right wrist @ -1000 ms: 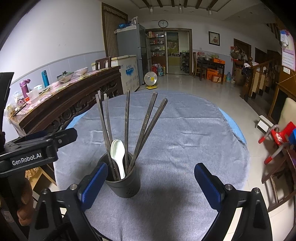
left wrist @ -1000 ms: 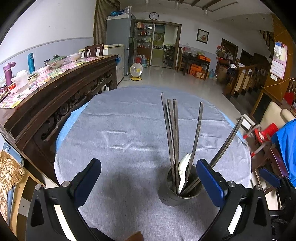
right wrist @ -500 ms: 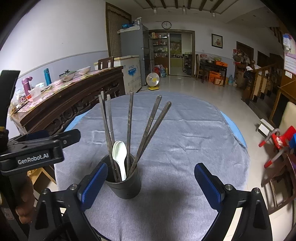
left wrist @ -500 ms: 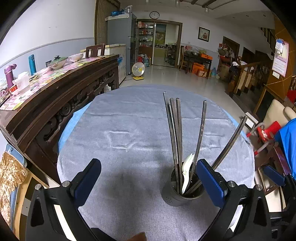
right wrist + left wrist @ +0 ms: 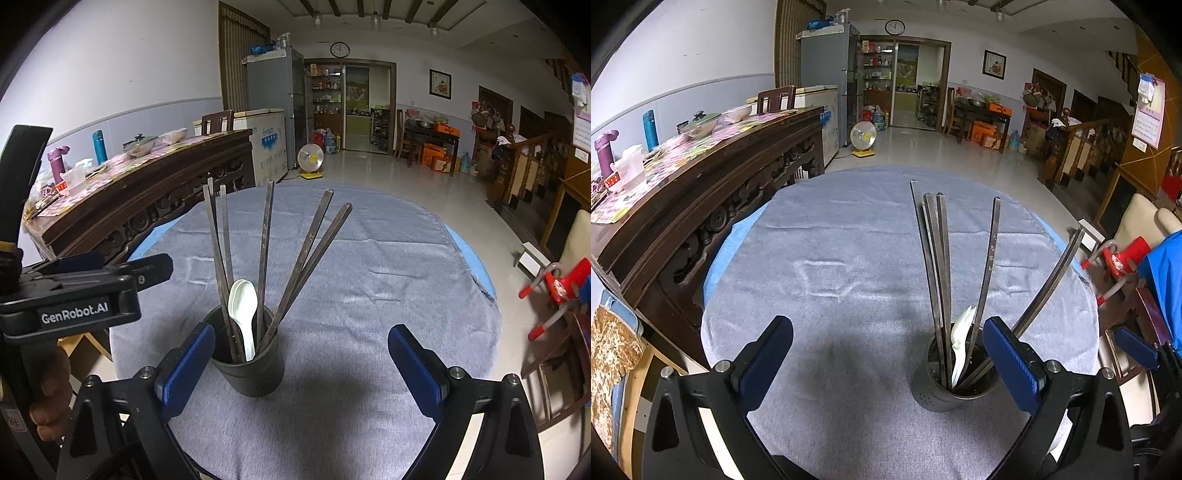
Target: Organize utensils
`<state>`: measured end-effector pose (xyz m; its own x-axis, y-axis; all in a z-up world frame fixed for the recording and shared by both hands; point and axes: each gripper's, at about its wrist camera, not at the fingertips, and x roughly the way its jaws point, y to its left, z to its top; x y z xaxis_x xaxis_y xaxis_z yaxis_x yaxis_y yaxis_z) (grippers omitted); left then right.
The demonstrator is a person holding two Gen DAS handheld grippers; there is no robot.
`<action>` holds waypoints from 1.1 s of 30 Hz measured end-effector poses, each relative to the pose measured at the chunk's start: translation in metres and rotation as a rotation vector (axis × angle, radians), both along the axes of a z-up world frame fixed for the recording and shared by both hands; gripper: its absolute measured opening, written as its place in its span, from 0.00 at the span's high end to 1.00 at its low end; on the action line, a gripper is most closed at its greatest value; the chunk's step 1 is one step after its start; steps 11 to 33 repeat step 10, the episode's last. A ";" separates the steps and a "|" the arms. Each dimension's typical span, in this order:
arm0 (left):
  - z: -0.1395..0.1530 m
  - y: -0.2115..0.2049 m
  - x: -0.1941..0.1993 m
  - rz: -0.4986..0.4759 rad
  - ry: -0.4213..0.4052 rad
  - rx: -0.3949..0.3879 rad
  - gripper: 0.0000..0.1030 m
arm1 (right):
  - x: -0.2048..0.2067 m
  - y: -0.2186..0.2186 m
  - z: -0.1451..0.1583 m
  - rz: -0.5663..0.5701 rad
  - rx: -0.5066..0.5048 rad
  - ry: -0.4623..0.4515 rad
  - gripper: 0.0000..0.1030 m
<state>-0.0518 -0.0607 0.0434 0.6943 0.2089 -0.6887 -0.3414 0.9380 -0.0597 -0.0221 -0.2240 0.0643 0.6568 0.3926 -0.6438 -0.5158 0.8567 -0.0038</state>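
Your dark holder (image 5: 246, 363) stands upright at lower centre-left of the right wrist view, on the grey-clothed bench (image 5: 369, 266), with long metal chopsticks (image 5: 264, 254) fanning out of it and a white spoon (image 5: 243, 306) tucked among them. Your right tool (image 5: 301, 363) has its jaws spread wide with nothing held, its left pad just beside the holder. Your left tool (image 5: 886, 360) gapes open and empty too, the holder behind its right pad at lower right.
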 end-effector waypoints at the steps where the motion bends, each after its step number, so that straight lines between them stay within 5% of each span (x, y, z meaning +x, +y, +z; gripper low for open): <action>1: 0.000 -0.001 0.001 -0.001 0.000 0.000 0.01 | 0.000 0.000 0.000 0.000 -0.001 0.000 0.06; 33: -0.001 -0.005 0.006 -0.021 -0.001 0.006 0.01 | 0.007 0.002 -0.002 0.002 -0.003 0.010 0.06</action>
